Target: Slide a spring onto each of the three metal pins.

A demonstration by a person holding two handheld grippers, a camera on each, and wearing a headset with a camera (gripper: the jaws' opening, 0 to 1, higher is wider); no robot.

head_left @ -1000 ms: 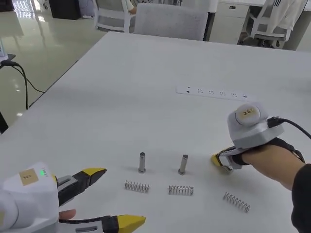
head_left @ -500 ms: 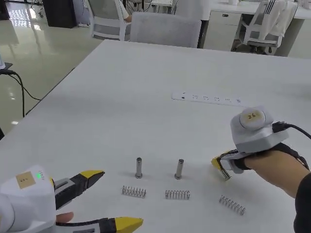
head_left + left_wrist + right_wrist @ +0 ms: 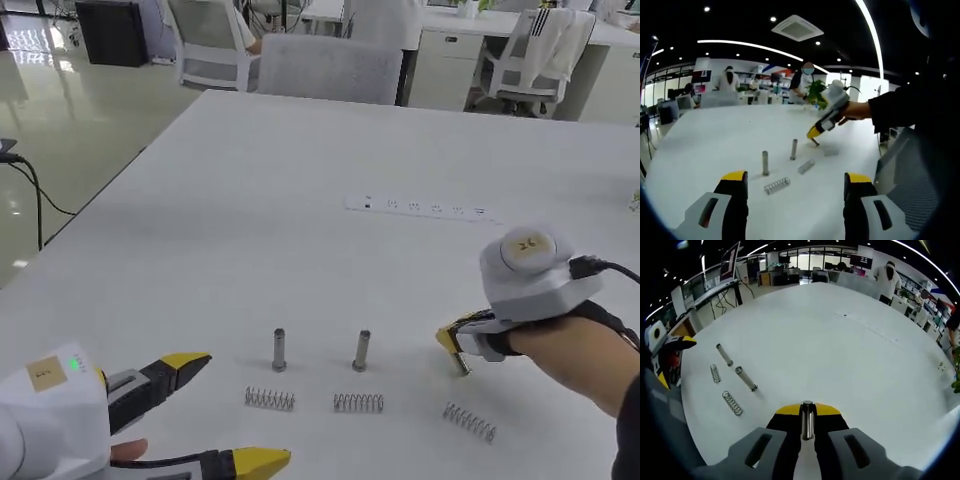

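Right fingers (image 3: 786, 412) around a pin (image 3: 807, 423)

Left jaws wide, right jaws clamped.
My left gripper (image 3: 237, 410) sits low at the near left, yellow-tipped jaws spread well apart. My right gripper (image 3: 450, 342) comes in from the right, tips angled down, jaws closed on a metal pin (image 3: 807, 421).
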